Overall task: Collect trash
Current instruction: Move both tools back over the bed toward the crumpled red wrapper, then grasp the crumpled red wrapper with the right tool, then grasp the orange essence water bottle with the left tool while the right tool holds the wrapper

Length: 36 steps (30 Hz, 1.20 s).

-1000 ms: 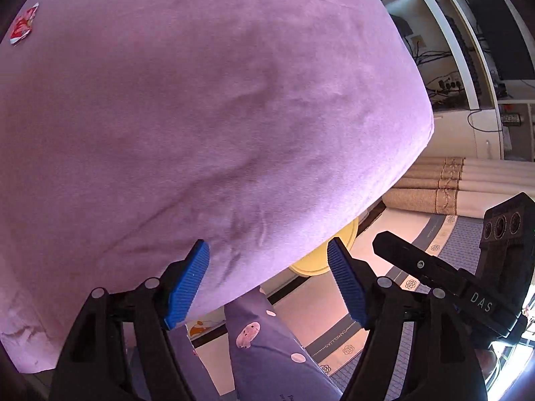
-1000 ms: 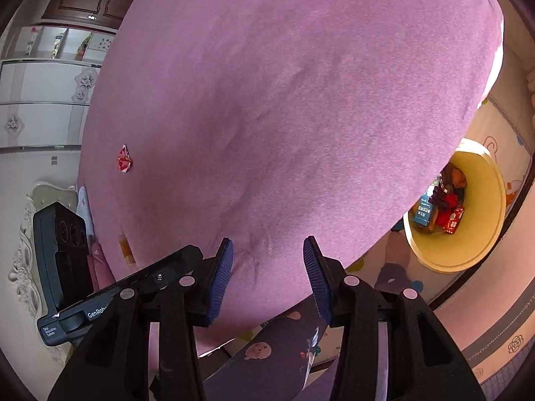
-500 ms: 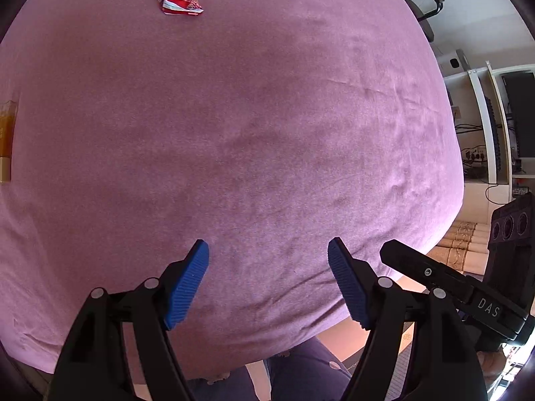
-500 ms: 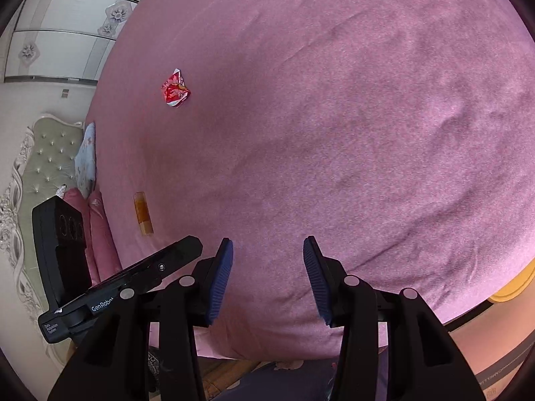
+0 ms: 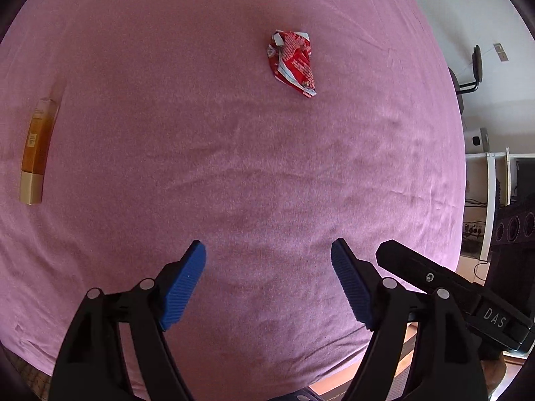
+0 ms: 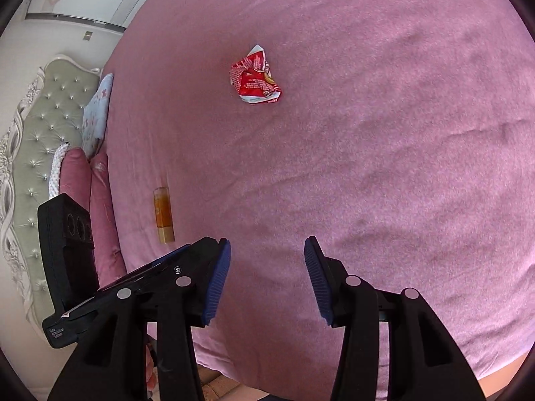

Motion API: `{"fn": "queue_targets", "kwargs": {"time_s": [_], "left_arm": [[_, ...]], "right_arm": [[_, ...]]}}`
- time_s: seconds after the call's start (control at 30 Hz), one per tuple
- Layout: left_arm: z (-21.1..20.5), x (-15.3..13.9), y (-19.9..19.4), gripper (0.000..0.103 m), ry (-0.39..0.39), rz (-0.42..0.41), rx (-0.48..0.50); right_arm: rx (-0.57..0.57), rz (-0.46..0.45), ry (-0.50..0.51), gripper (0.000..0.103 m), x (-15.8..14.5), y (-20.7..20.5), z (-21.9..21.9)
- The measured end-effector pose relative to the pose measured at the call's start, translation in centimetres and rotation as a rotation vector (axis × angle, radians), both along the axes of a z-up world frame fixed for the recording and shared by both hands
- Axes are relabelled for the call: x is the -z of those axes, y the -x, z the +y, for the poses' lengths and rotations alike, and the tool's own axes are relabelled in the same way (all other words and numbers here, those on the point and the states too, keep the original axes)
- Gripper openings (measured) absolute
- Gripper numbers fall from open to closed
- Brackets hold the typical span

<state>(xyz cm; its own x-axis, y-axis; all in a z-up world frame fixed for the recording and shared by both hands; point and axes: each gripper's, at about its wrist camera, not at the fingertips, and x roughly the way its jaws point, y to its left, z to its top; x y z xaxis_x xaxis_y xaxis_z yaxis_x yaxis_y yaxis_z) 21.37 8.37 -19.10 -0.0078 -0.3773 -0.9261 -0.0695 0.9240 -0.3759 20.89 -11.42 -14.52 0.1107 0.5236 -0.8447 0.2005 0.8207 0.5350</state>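
Red crumpled wrapper [image 5: 294, 61] on bed [image 5: 234, 167], left gripper [image 5: 267, 280] and right gripper [image 6: 267, 280] hovering, jaws apart

Pink bedsheet [image 6: 367, 167], tufted headboard [image 6: 40, 127], pink pillows [image 6: 100, 200].

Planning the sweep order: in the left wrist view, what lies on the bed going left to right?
Amber bottle → red crumpled wrapper, both lying on the pink bedspread.
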Motion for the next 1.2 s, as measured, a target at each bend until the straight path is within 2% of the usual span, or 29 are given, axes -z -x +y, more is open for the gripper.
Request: {"fn": "queue_targets", "kwargs": {"time_s": [0.3,0.43,0.73,0.8,0.87,0.9,1.03,1.2], "left_arm": [[1.8,3.3,-7.9,0.083,0.007,0.023,-0.077],[2.5,5.0,-10.2,0.083,0.004,0.041,-0.093],[3.4,7.3,-13.1,0.083,0.004,0.057,-0.108],[3.5,7.6,-13.1,0.083,0.004,0.056,-0.113],[3.8,7.7,-13.0,0.083,0.004,0.056,-0.119],[3.9,7.5,-12.8,0.083,0.006,0.055,-0.121],[5.1,6.9,-11.7,0.083,-0.007,0.039,-0.121],[7.1,5.8,-9.6,0.083,-0.035,0.018,-0.134]], "right_arm": [[-0.044,0.008,0.028,0.051,3.3,-10.2,2.3],[-0.043,0.012,0.051,0.059,4.9,-13.9,3.0],[-0.087,0.019,0.175,0.062,7.8,-18.5,5.2],[-0.102,0.029,0.171,0.062,8.4,-18.7,5.9],[-0.125,0.029,0.178,0.053,8.7,-18.7,6.7],[-0.144,0.029,0.174,0.039,8.9,-18.7,7.2],[-0.175,0.012,0.156,0.034,8.6,-17.3,8.4],[-0.207,0.031,0.061,0.033,8.0,-14.7,10.7]]}}
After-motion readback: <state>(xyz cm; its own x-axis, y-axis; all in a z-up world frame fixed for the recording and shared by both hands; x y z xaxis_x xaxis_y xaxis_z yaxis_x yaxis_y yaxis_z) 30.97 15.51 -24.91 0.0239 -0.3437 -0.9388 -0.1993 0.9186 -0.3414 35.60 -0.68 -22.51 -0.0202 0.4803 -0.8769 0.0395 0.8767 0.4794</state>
